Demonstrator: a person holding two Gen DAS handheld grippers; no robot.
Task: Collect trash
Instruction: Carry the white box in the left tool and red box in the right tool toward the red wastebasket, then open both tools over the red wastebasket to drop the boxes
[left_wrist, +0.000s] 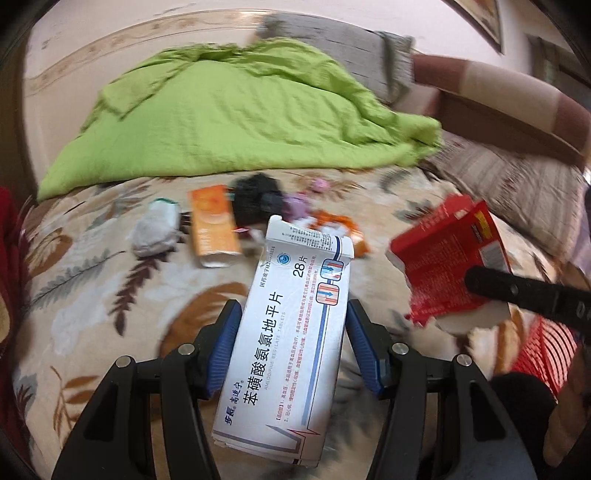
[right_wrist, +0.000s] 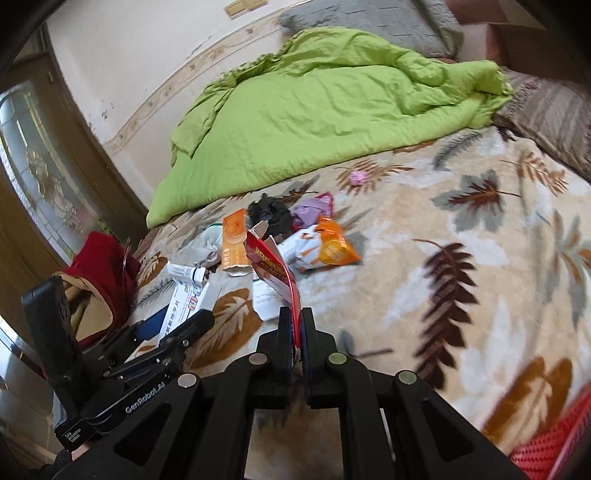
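Left wrist view: the left gripper clamps a white rectangular cardboard medicine box with blue print between its blue-padded fingers, the box lifted above the leaf-patterned beige bed blanket and pointing toward 12 o'clock. At 3 o'clock the right gripper holds a torn red cardboard box. Beyond the white box, at 12 o'clock, loose trash lies on the blanket: a crumpled grey-white wad at 10 o'clock, an orange rectangular carton just beside it, a crumpled black plastic bag, a purple wrapper and an orange-and-white snack packet. A rumpled lime-green quilt fills the far half of the bed. A red mesh basket shows at 4 o'clock.

Right wrist view: the right gripper has its fingers clenched on the thin edge of the red box, which stands on edge toward 12 o'clock. The left gripper appears at 9 o'clock with the white box.
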